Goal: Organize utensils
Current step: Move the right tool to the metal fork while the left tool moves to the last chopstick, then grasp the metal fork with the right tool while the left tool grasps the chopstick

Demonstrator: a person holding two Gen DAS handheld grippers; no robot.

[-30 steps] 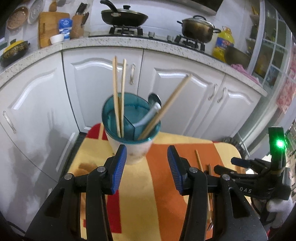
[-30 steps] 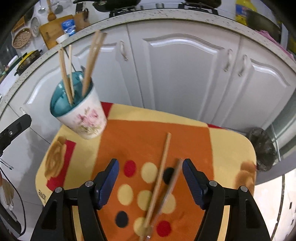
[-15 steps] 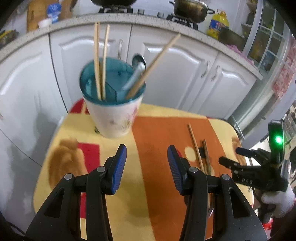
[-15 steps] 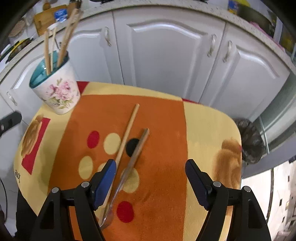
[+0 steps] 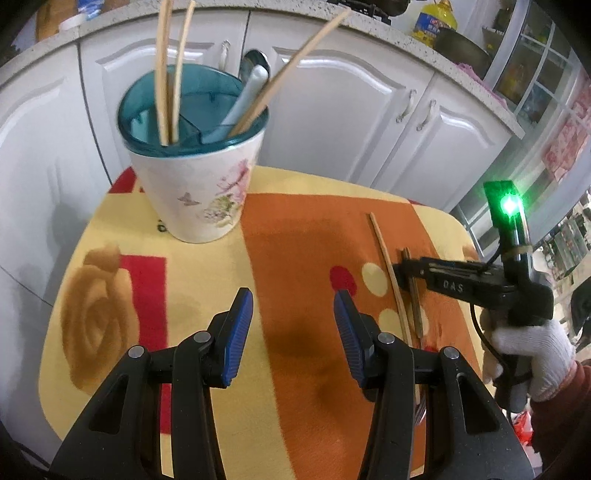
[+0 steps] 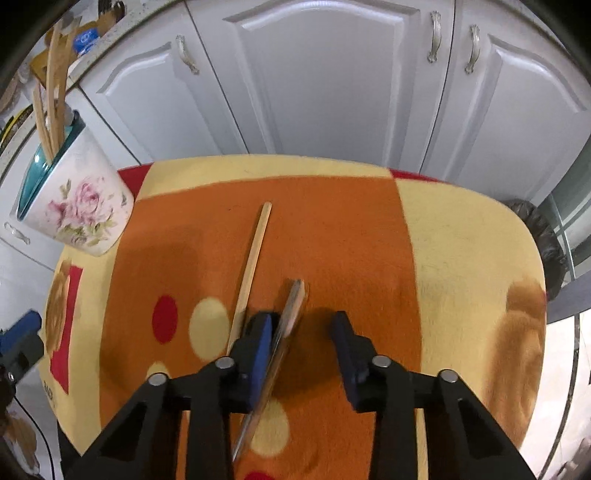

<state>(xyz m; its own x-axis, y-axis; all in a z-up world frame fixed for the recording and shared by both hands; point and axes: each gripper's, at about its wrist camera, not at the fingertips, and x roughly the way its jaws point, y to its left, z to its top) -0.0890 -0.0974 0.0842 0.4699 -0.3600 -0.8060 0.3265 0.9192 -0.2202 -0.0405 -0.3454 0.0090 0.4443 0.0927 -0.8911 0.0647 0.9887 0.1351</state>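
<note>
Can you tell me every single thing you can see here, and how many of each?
utensil holder: one, white with pink flowers and a teal insert, on the table's far left corner
chopsticks in holder: three, pale wood, standing up
spoon: one, silvery, in the holder
loose chopstick: one, pale wood, flat on the cloth
brown-handled utensil: one, flat beside that chopstick
tablecloth: one, orange, yellow and red with dots
cabinet doors: several, white, behind the table
oil bottle: one, yellow, on the counter
left gripper: black with blue pads, open, empty
right gripper: jaws just closing around the utensil's handle, not clamped yet
gloved hand: one, white, holding the right gripper
</note>
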